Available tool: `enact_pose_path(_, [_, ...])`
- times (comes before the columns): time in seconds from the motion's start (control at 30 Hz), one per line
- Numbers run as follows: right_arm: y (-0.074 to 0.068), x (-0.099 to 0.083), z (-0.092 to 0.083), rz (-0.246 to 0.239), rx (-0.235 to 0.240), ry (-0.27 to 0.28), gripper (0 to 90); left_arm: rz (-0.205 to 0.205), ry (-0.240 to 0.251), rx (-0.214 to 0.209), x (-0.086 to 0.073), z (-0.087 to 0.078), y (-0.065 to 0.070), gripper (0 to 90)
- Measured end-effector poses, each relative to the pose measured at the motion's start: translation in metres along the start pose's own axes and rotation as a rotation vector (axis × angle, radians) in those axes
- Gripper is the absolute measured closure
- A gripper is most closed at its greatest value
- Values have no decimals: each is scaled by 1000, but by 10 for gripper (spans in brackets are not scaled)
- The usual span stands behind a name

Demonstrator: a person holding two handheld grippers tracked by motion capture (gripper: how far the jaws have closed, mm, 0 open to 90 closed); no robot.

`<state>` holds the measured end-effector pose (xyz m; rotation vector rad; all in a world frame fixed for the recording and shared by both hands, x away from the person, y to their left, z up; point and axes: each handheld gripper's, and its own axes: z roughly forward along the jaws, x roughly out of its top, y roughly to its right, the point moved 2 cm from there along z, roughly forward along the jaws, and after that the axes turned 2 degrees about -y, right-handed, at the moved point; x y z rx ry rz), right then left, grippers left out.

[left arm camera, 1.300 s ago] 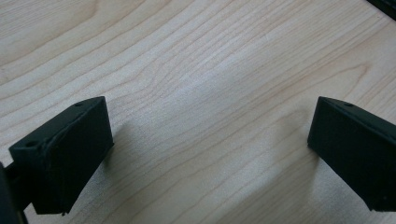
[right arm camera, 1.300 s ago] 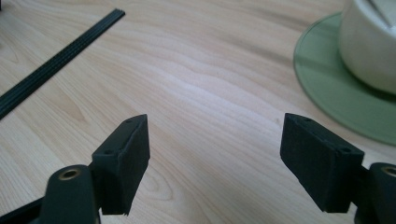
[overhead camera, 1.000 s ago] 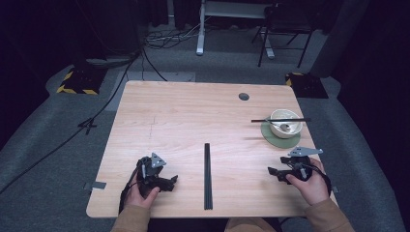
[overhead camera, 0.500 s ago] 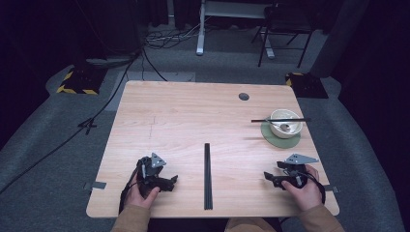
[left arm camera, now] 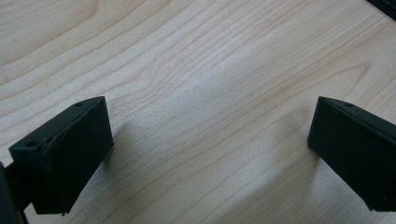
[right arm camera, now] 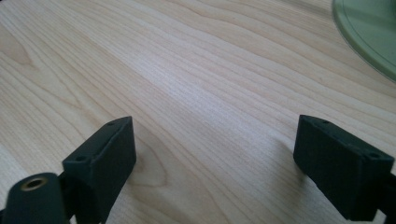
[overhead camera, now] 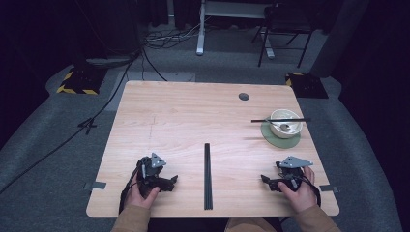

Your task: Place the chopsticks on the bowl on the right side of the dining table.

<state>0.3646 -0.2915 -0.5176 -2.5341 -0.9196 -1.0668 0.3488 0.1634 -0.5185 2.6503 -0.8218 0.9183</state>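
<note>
Resting near the left front edge of the bench (overhead camera: pixel 159 104), left tongs (overhead camera: pixel 170 180) spread wide, nothing between the jaws but bare wood grain, as the left gripper view confirms. Lying just right of them, at the middle of the near edge, a pair of black chopsticks (overhead camera: pixel 207 175), side by side, pointing from near to far, untouched by either tool. Sitting further right at the near right corner, right tongs (overhead camera: pixel 265 180) likewise spread and empty, with the rim of a green saucer (right arm camera: pixel 369 35) at the top right corner of the right gripper view. Standing beyond those, on the far right, a white bowl (overhead camera: pixel 285 123) on that saucer, with a single black stick (overhead camera: pixel 280 120) laid across its rim and what seems a spoon inside, too small to be sure. Judging from this: nothing gripped yet, the chopsticks nearest to both tools and probably next; the whole pick-up and any placing by the bowl left to do.
</note>
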Motion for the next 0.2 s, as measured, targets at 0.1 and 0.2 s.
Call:
enact_pose_path(0.1, [-1,1,1,7,8,-3,100,-5,1,2,0,0,0,3])
enact_pose_path(0.2, [-2,1,1,11,9,-5,99,-7,2,9,0,0,1,3])
